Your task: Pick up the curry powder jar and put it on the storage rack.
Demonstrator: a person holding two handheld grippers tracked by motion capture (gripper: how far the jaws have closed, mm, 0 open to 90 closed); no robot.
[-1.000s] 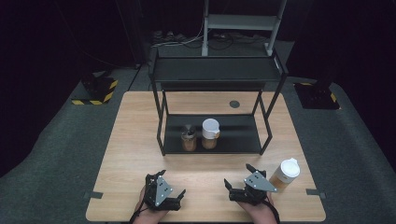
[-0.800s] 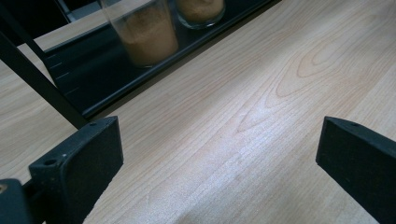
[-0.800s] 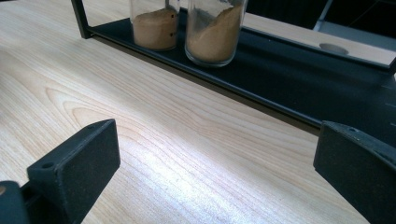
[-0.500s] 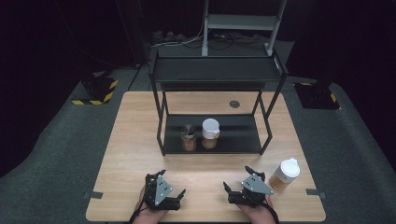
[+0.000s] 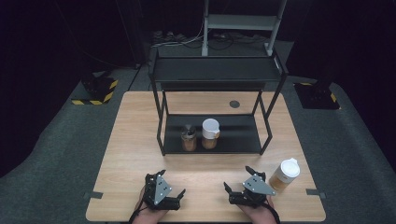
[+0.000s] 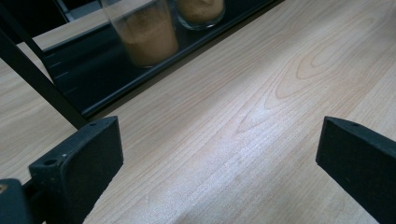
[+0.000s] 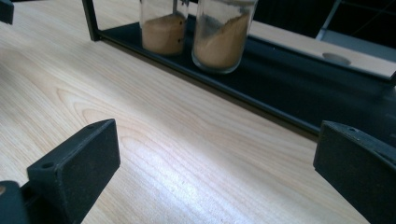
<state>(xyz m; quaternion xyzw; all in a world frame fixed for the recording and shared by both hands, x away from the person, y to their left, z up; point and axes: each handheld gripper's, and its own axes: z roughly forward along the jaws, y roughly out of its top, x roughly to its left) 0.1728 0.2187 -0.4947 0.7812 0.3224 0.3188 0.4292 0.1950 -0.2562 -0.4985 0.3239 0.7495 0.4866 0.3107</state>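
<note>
The left claw (image 5: 181, 195) is sitting low at the near edge of the worktop (image 5: 135, 154), with its two black jaws wide apart and nothing between them. The right claw (image 5: 228, 189) is doing the same thing, jaws spread and holding nothing.

Just beside the right claw, a jar with a white lid (image 5: 284, 174) is standing alone on the worktop. Farther out, a black metal rack (image 5: 219, 70) is standing in the middle. On its bottom shelf two more jars are waiting side by side: an open jar (image 5: 188, 138) with something dark sticking out of it, and a capped jar (image 5: 210, 134) to its right.

The job looks like it is only starting. No jar is being held or touched yet, so the picking up and moving seems to be all left to do.

The jars are round, see-through glass with sandy brown powder inside. The worktop is pale, smooth wood with wavy lines. The claws are looking blocky and dull.
</note>
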